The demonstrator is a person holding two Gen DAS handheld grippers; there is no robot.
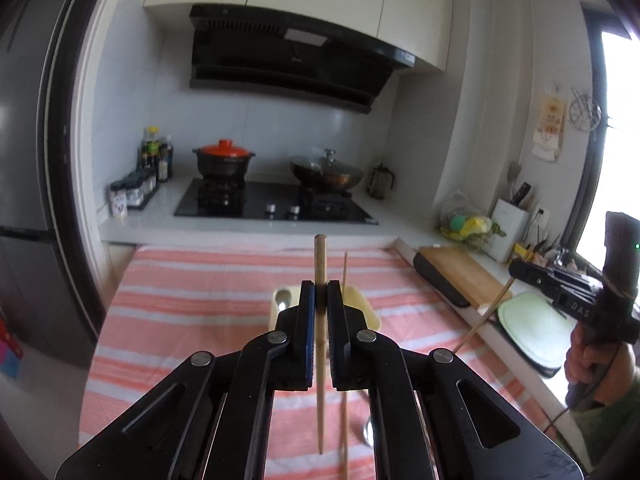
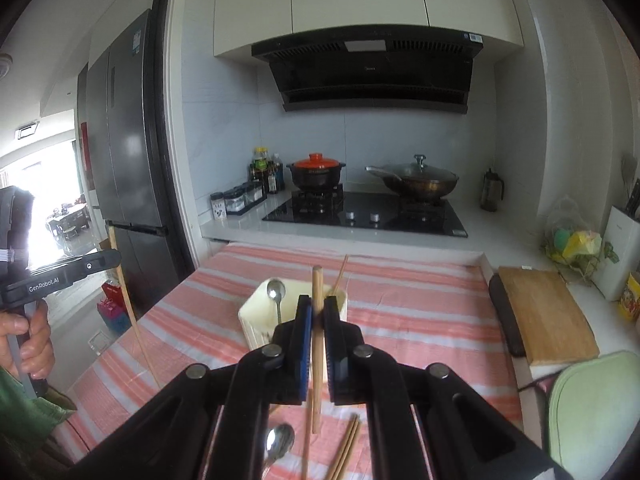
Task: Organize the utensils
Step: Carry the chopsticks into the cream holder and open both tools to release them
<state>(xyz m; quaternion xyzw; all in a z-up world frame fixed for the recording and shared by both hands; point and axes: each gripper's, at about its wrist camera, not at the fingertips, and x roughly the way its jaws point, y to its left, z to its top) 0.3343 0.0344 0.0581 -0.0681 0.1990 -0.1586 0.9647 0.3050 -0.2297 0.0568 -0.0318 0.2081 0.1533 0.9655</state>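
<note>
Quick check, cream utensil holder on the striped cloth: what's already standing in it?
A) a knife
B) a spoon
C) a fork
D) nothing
B: in the right wrist view a metal spoon stands bowl-up inside the cream holder on the striped cloth.

Each tool (image 1: 321,292) is black, with blue pads and round silver rivets. One handle reads "GenRobot.AI". A green sleeve (image 2: 24,412) shows.
</note>
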